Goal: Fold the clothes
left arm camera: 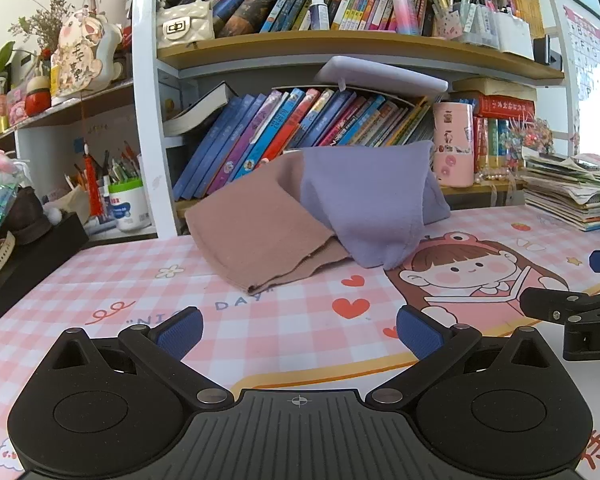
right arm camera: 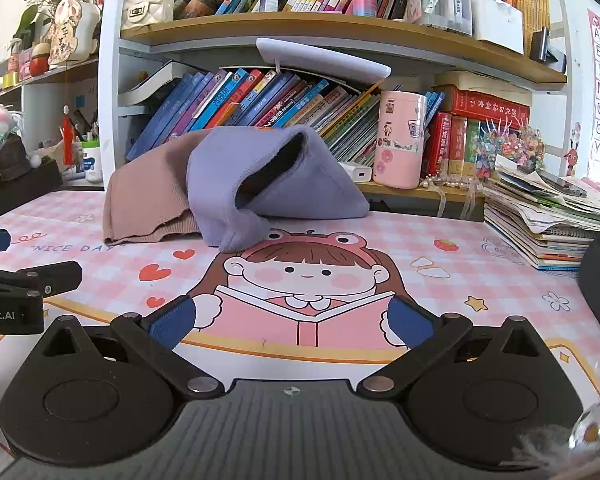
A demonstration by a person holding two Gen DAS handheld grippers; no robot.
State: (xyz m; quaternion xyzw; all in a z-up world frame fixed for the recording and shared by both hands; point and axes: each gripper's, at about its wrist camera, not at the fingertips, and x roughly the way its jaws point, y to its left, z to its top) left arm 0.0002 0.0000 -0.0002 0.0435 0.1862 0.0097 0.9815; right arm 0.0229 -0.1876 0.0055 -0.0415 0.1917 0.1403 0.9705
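Both grippers, left gripper and right gripper, hover with fingers spread, empty, before a brown garment and purple garment heaped on the worktop.

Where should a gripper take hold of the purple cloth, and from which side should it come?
Probably at the drooping front corner of the purple cloth, which hangs down onto the pink desk mat nearest the grippers. It lies free of the brown cloth, so approaching low from the front, the open right gripper could pinch one layer. The heap's top leans on the books and looks bulkier.
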